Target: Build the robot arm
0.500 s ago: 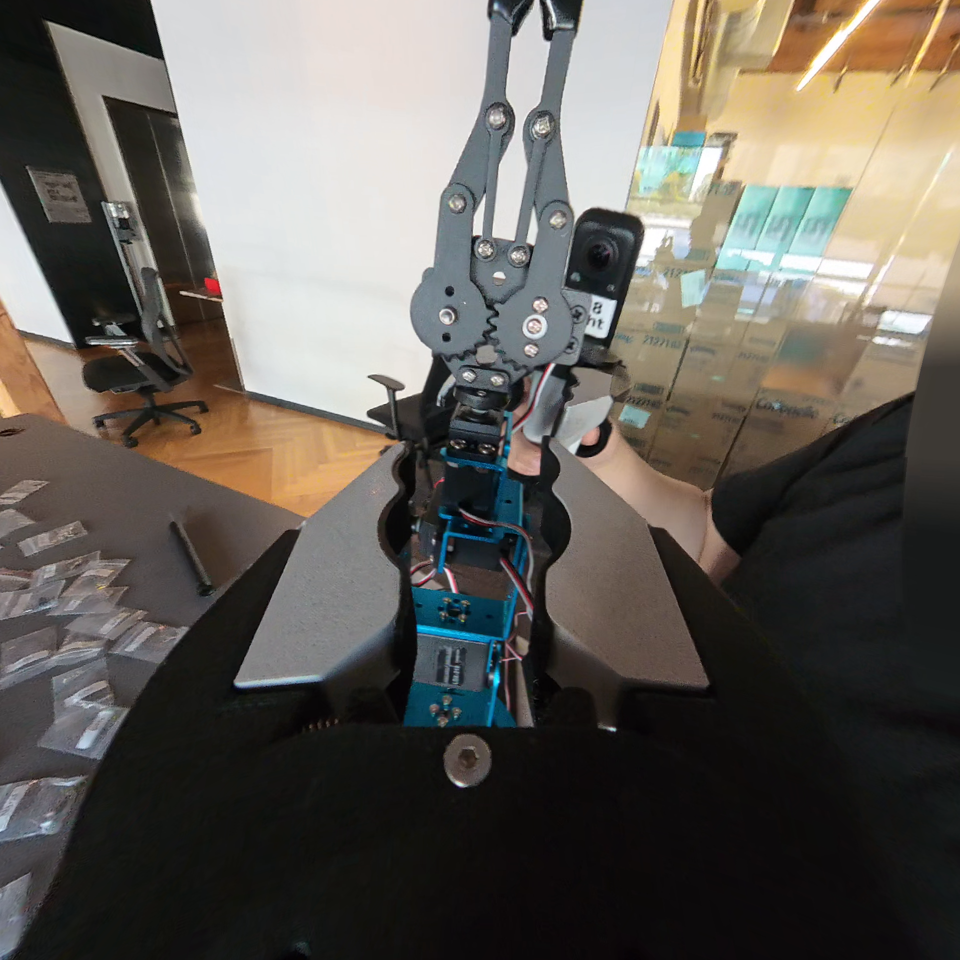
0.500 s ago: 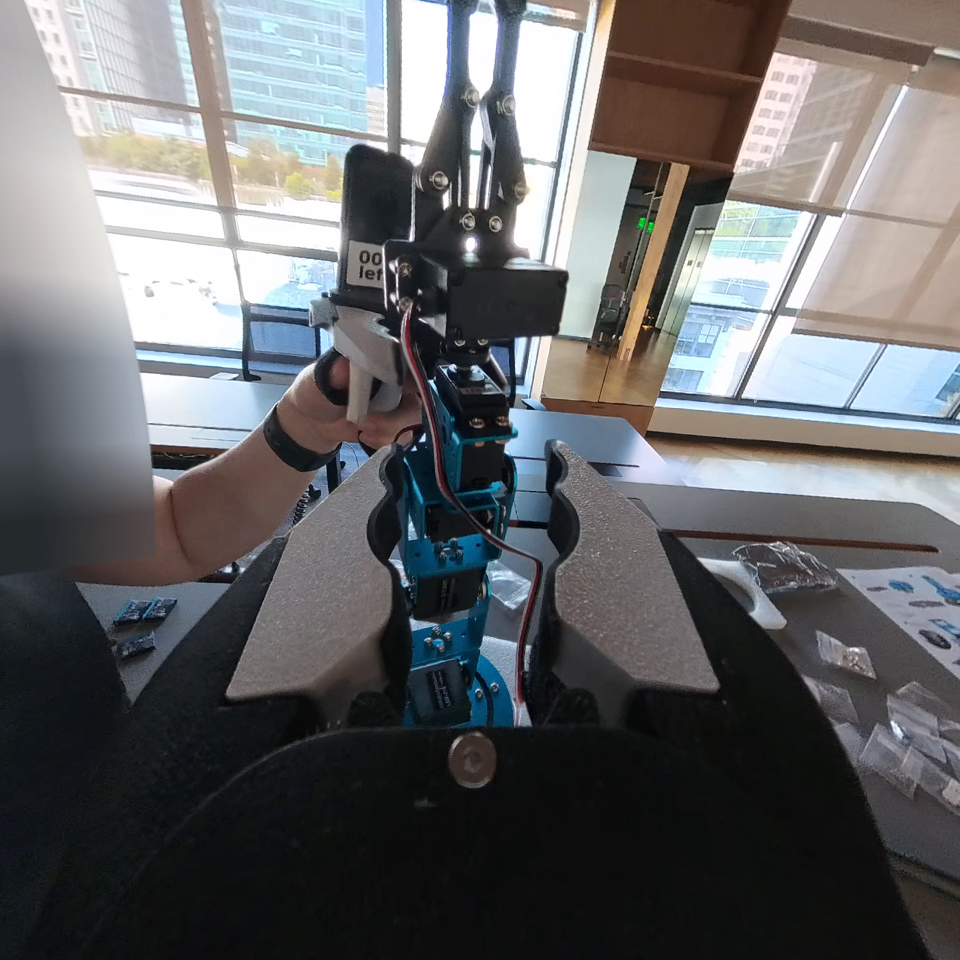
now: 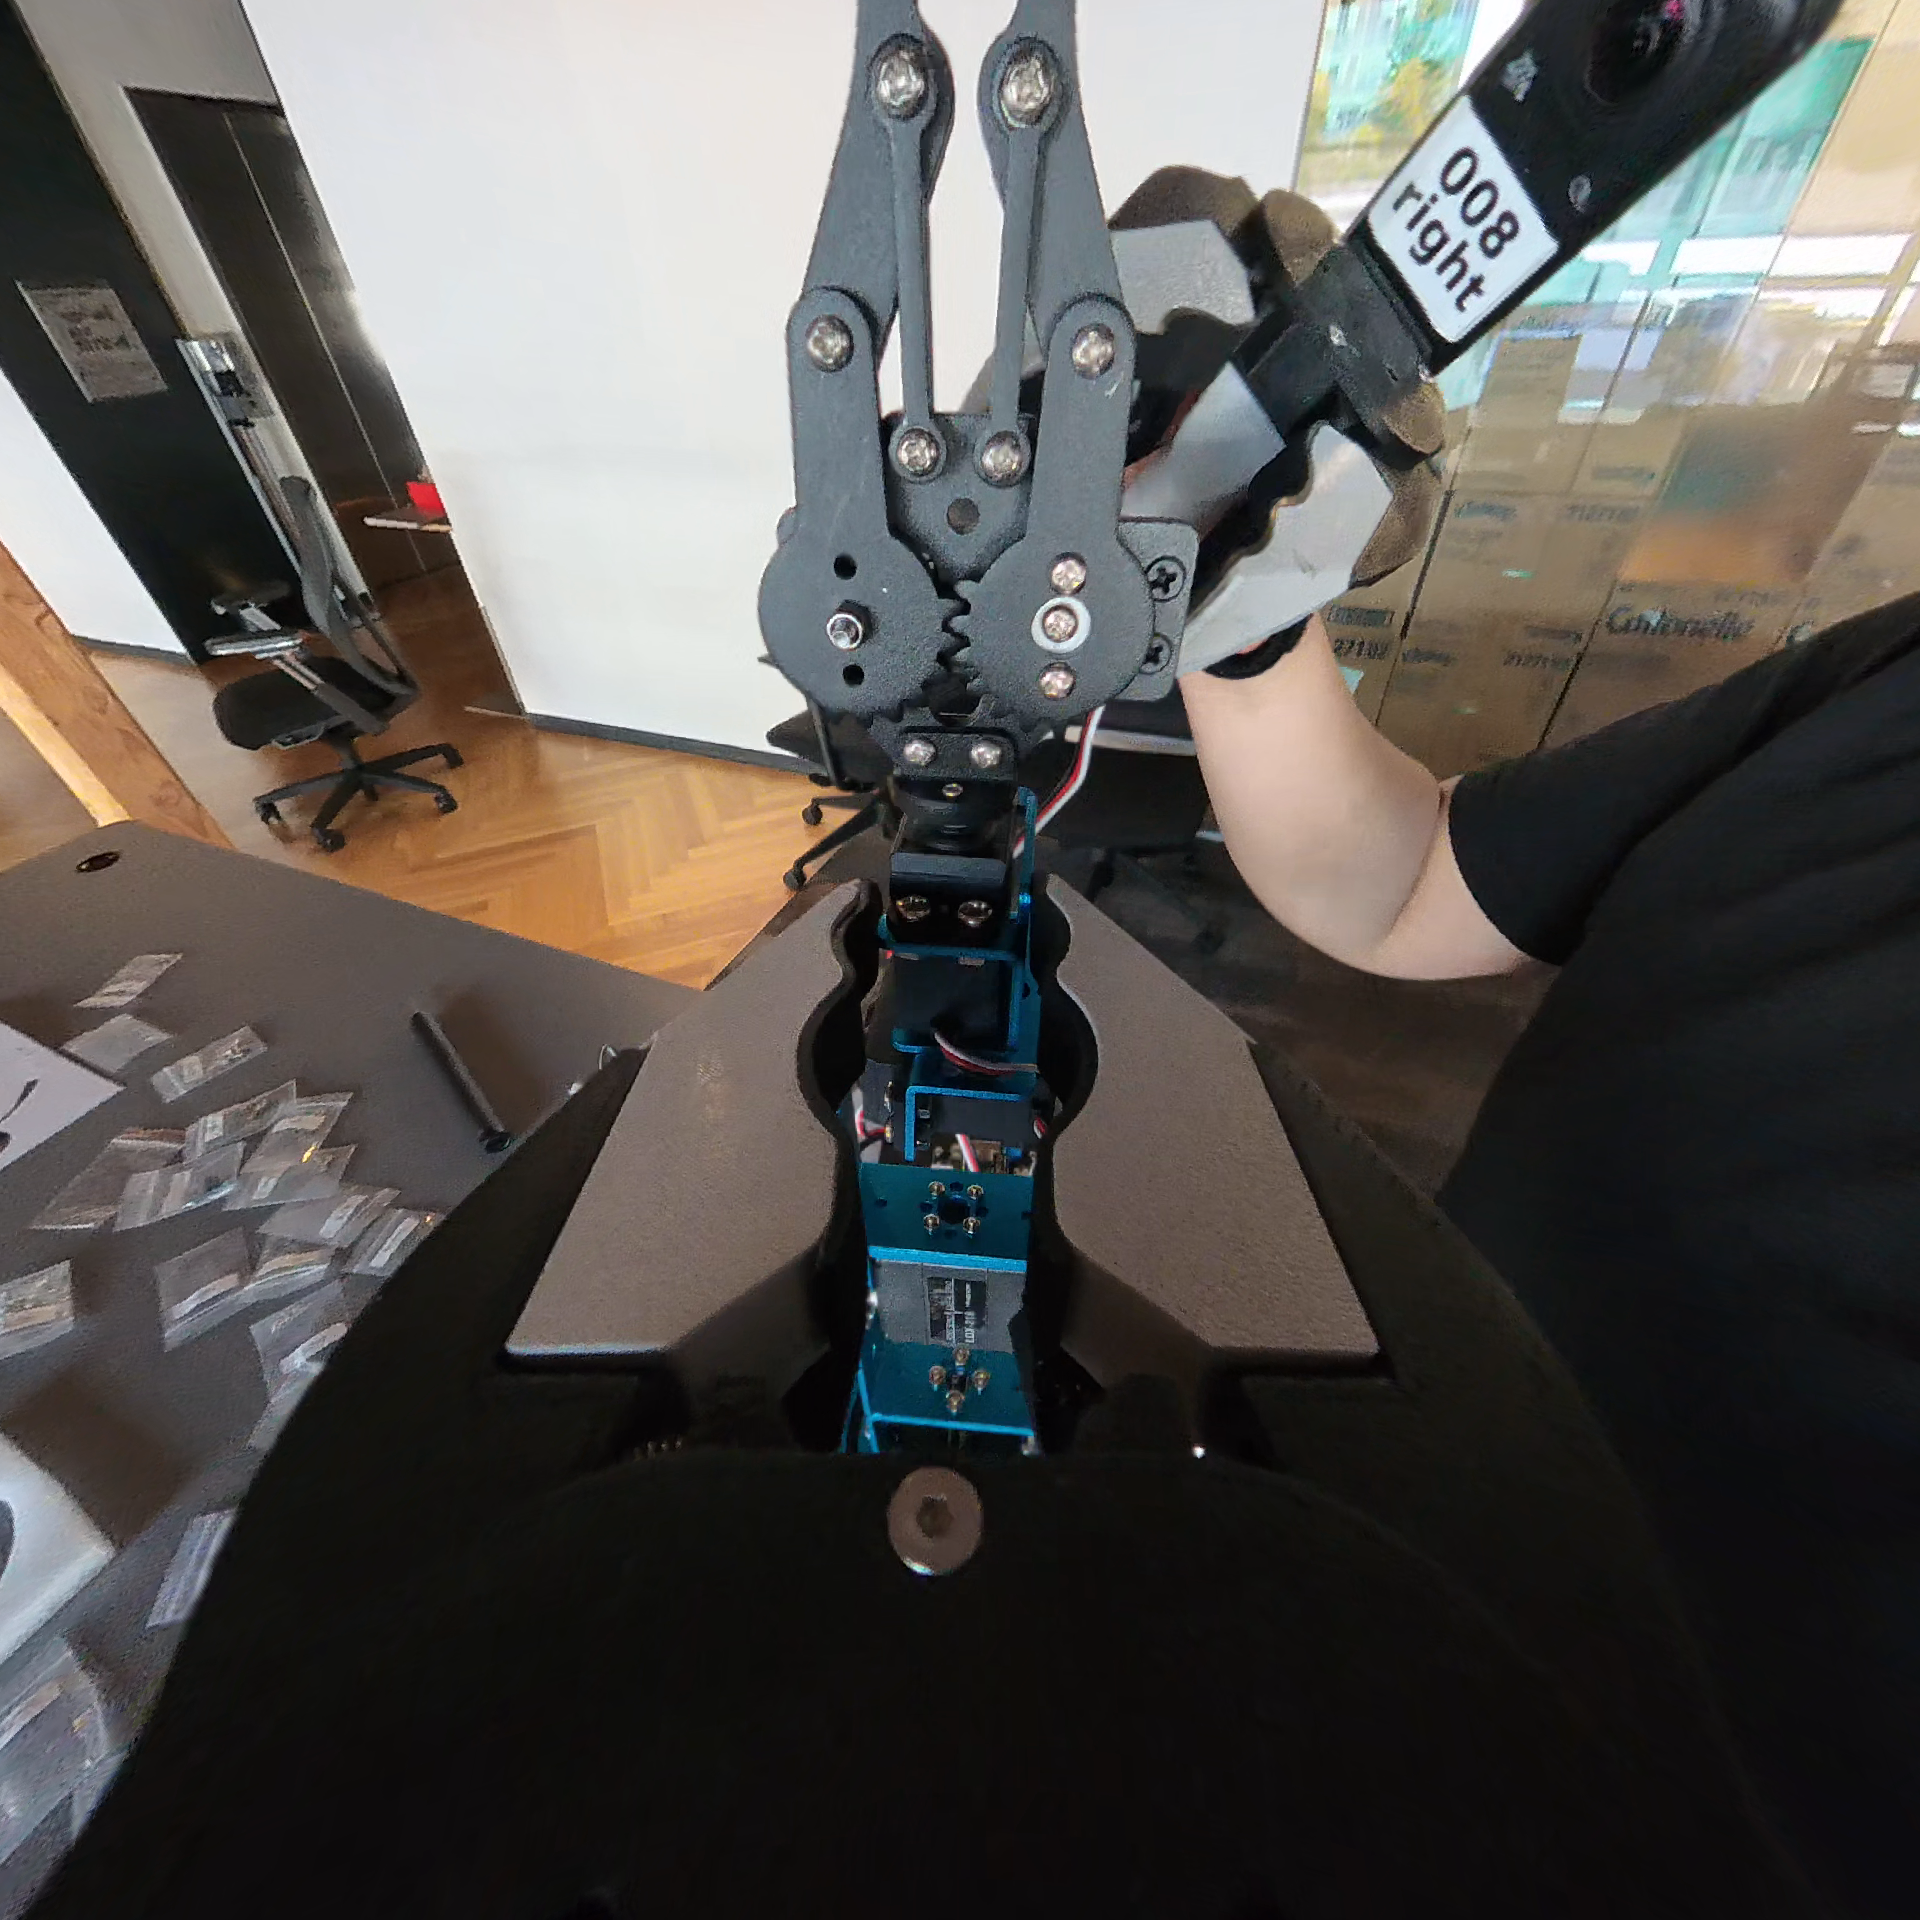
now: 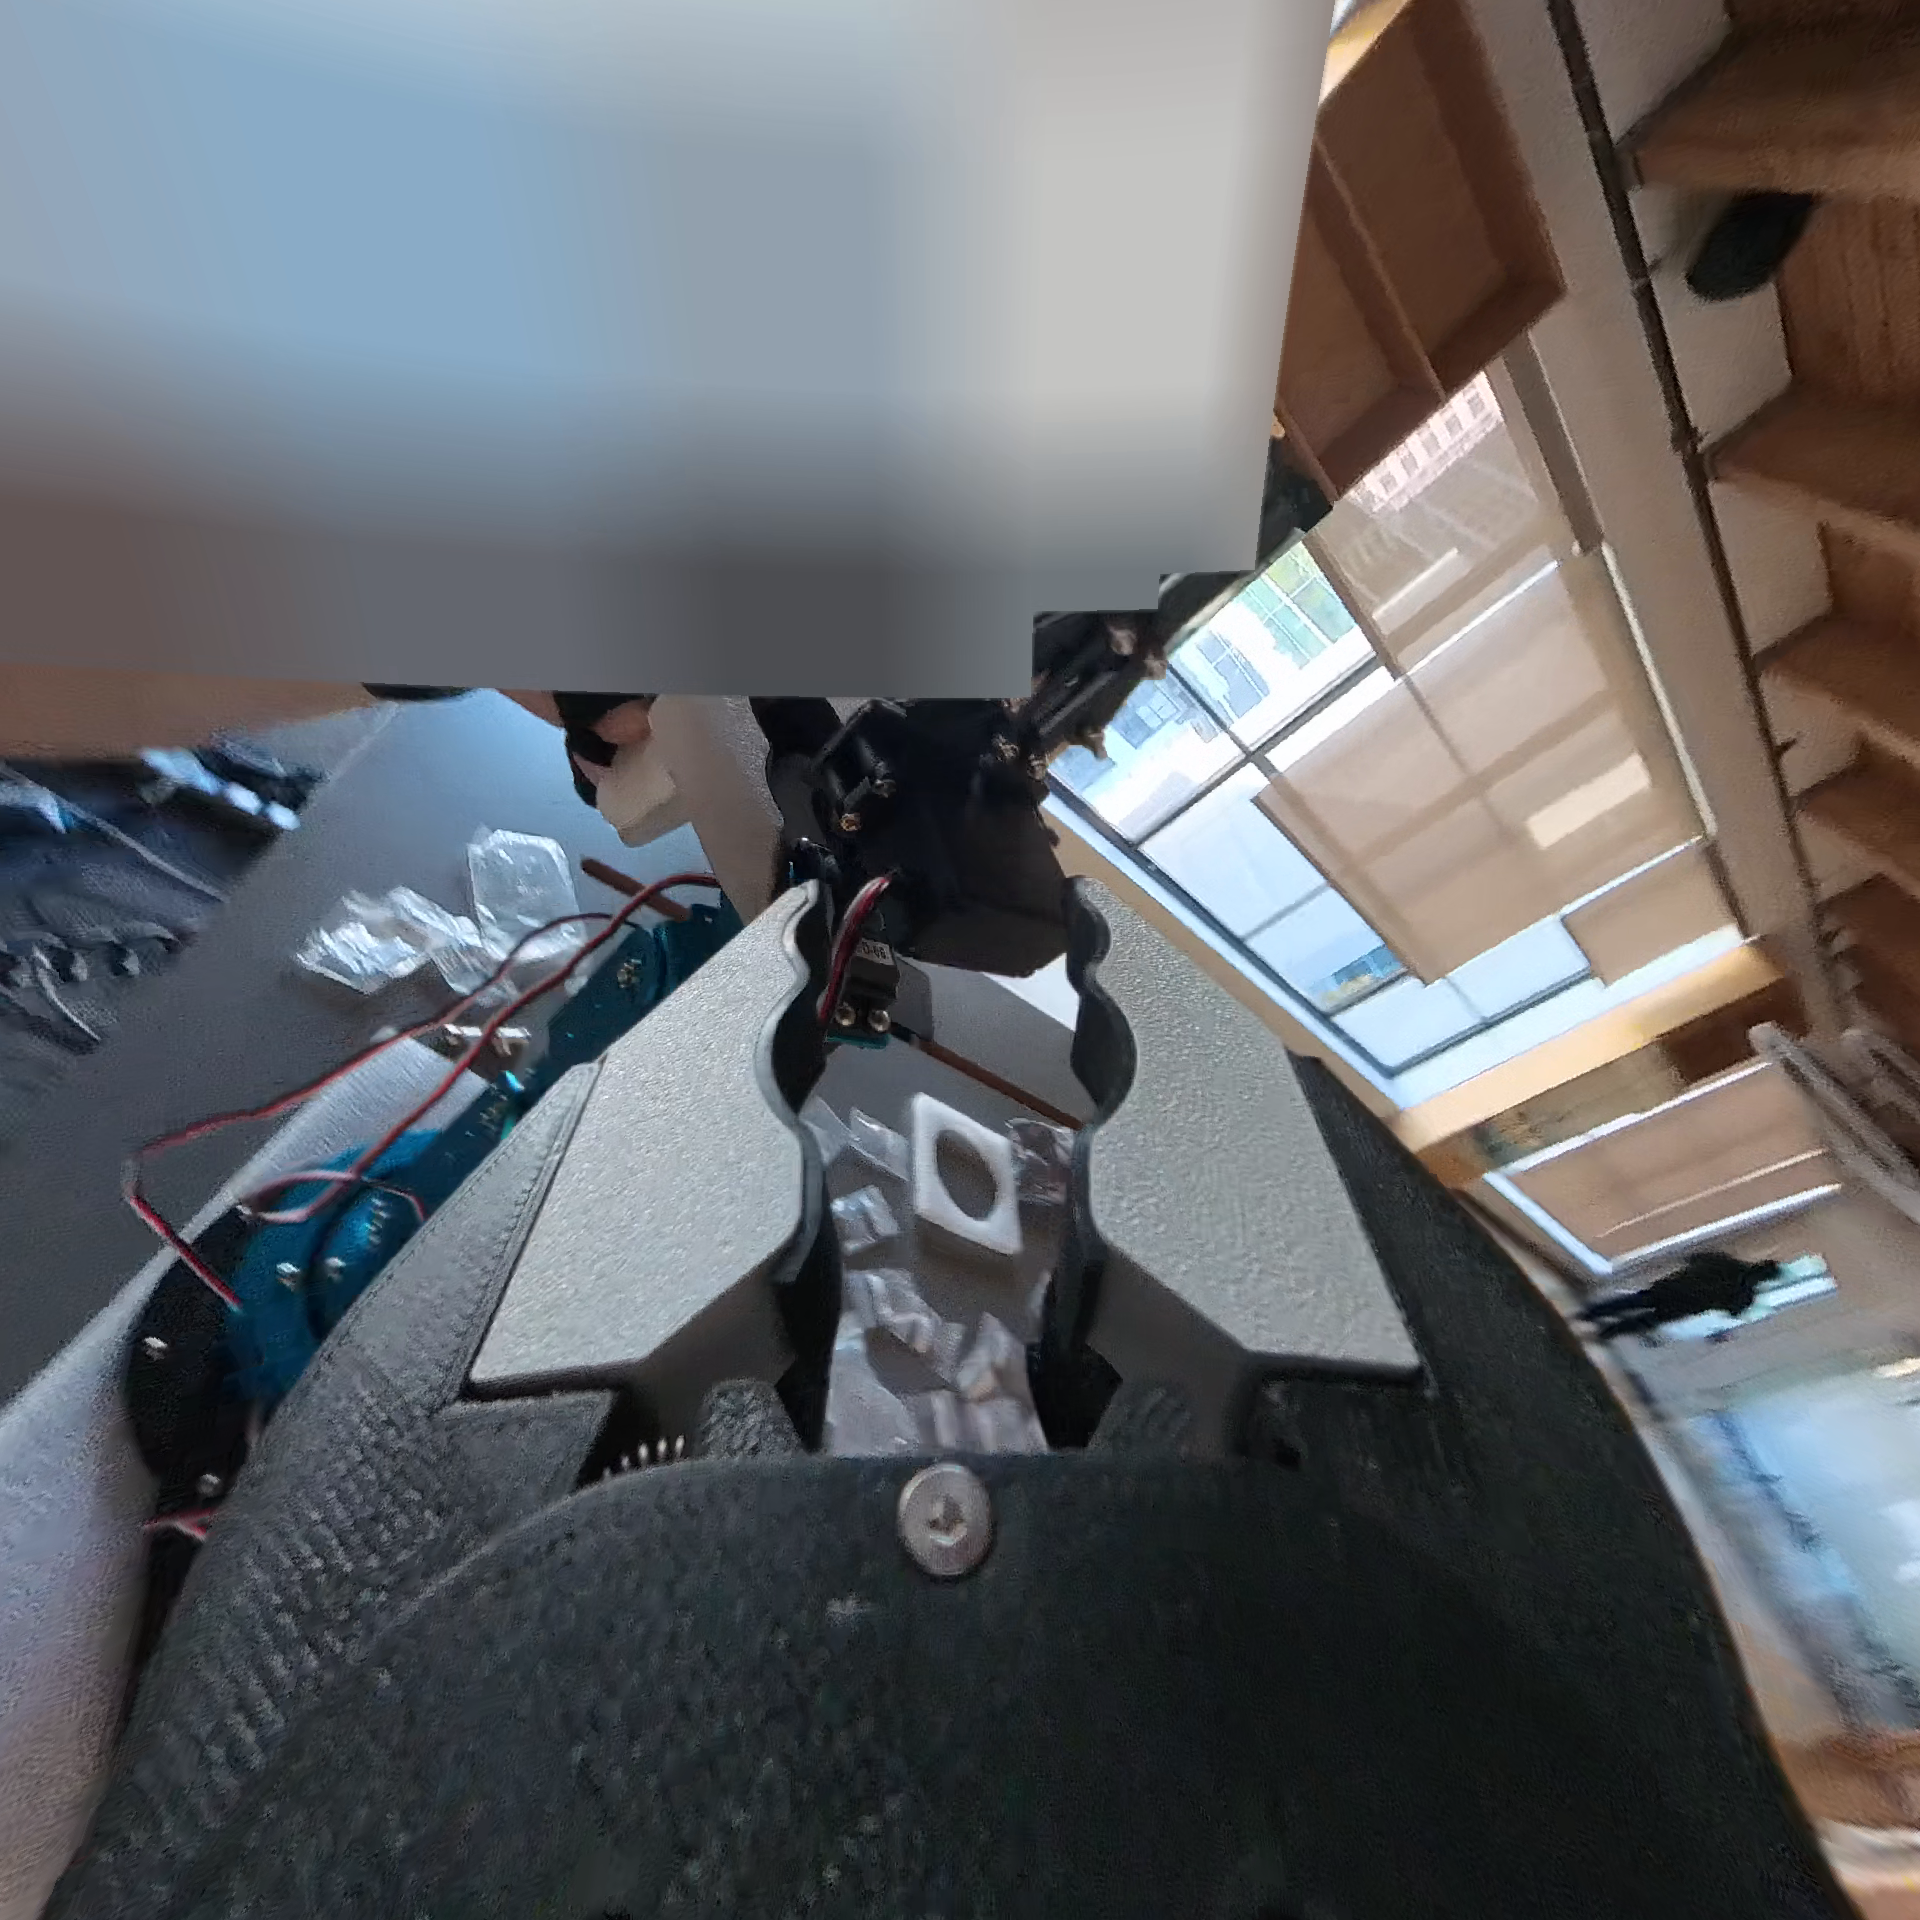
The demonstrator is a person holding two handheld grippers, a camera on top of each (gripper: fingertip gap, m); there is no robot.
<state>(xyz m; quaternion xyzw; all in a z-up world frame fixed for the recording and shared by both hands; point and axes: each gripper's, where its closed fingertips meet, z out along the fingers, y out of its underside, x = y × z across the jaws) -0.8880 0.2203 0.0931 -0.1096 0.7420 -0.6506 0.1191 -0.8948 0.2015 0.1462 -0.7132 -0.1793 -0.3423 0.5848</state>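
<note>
Left fingers (image 3: 790,1132) clamp blue robot arm (image 3: 951,1216); right fingers (image 4: 1195,1132) gape empty.

The right gripper (image 4: 940,1049) has let go of the blue arm (image 3: 951,1226) and tilted.

Dark grey table (image 3: 312,966) strewn with small clear plastic bags (image 3: 249,1143), beside a thin black rod (image 3: 457,1081) and a white square frame (image 4: 961,1174). Beyond, black office chair (image 3: 322,686) on herringbone wooden floor (image 3: 582,842); stacked cardboard boxes (image 3: 1683,540).
</note>
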